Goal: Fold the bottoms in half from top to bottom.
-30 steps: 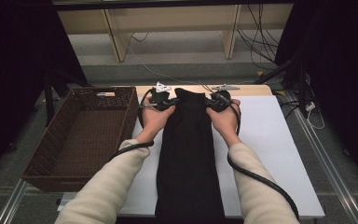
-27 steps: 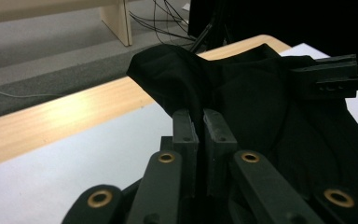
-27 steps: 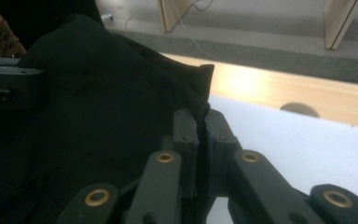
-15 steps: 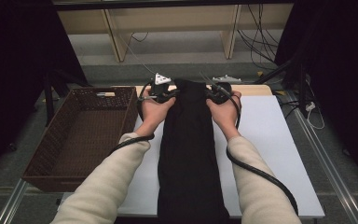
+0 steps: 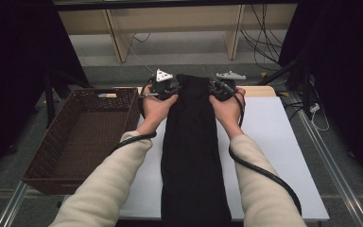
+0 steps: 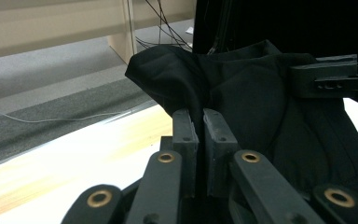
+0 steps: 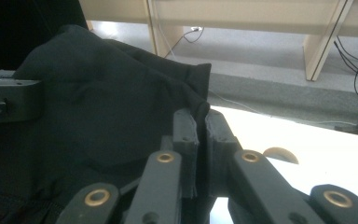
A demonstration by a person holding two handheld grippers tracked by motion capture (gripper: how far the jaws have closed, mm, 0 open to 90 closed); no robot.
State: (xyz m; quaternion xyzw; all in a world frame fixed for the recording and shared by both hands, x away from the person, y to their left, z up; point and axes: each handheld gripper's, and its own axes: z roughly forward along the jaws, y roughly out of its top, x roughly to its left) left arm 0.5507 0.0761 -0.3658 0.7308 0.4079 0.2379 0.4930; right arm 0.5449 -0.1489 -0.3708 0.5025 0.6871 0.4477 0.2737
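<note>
A long black garment point(image 5: 191, 156) runs down the middle of the white table point(image 5: 274, 142), its far end lifted off the surface. My left gripper point(image 5: 172, 90) is shut on the garment's far left corner and my right gripper point(image 5: 213, 90) is shut on its far right corner. In the left gripper view the pads point(image 6: 185, 135) pinch a fold of black cloth point(image 6: 251, 93), with my other gripper point(image 6: 335, 77) at the right edge. The right gripper view has its pads point(image 7: 219, 130) clamped on the cloth's edge point(image 7: 102, 93). The garment's near end hangs over the table's front edge.
A brown wicker basket point(image 5: 82, 137) stands just left of the table, close to my left forearm. Beyond the table's far edge are grey floor, wooden shelf legs point(image 5: 116, 38) and loose cables. A metal rail point(image 5: 331, 161) runs along the right side.
Both hands have risen together, lifting the garment's far end off the table. The grip on both corners is unchanged.
</note>
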